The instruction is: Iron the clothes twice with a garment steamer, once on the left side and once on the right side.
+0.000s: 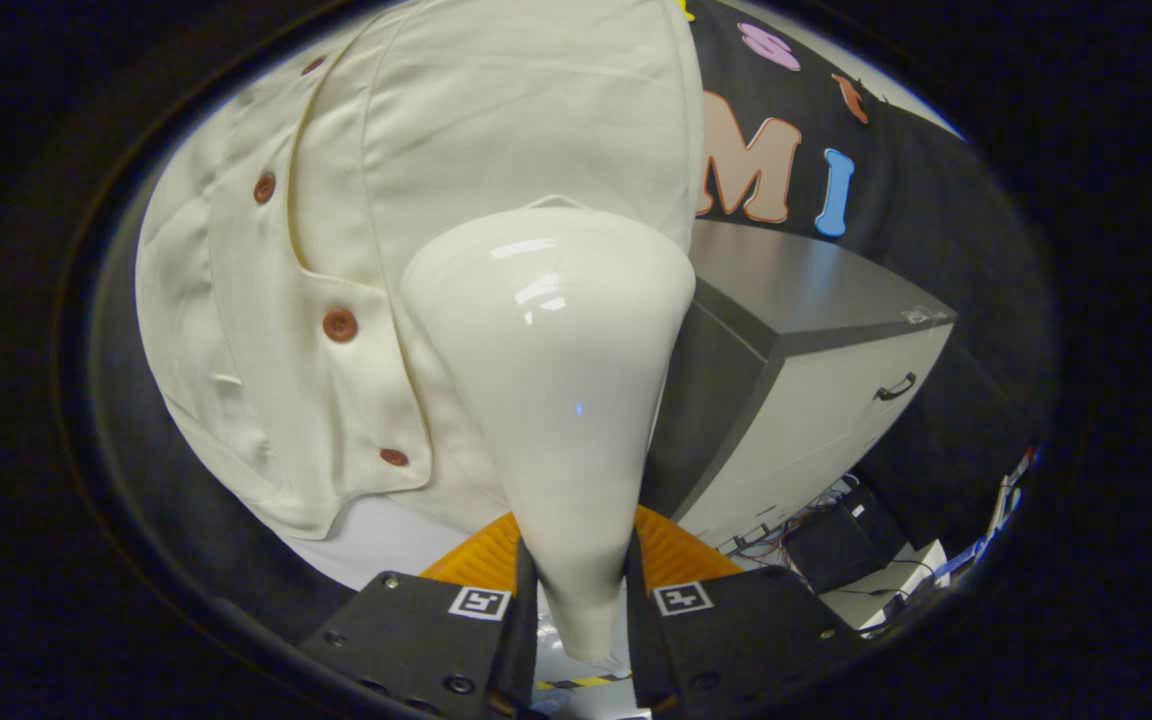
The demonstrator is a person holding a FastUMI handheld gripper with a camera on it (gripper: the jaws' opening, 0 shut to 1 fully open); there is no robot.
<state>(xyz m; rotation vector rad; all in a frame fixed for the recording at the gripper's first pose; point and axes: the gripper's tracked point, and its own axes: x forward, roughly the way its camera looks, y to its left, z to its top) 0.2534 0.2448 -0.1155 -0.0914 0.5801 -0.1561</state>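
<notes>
Your gripper (581,590) is clamping one steamer (556,380) by its handle, both fingers pressing it. Its head is lying against one shirt (496,130) ahead, near the right edge. Four buttons (339,324) are showing left. One cabinet (816,380) is crowding the right.

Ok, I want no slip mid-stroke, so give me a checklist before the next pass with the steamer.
1. Hand-held gripper shut on the steamer: ok, both fingers press its narrow handle.
2. Steamer head at the shirt: ok, it overlaps the cloth; contact cannot tell.
3. Buttons out of the head's way: ok, they lie beside it.
4. Cabinet apart from the steamer: ok.
5. Steam on: cannot tell.
</notes>
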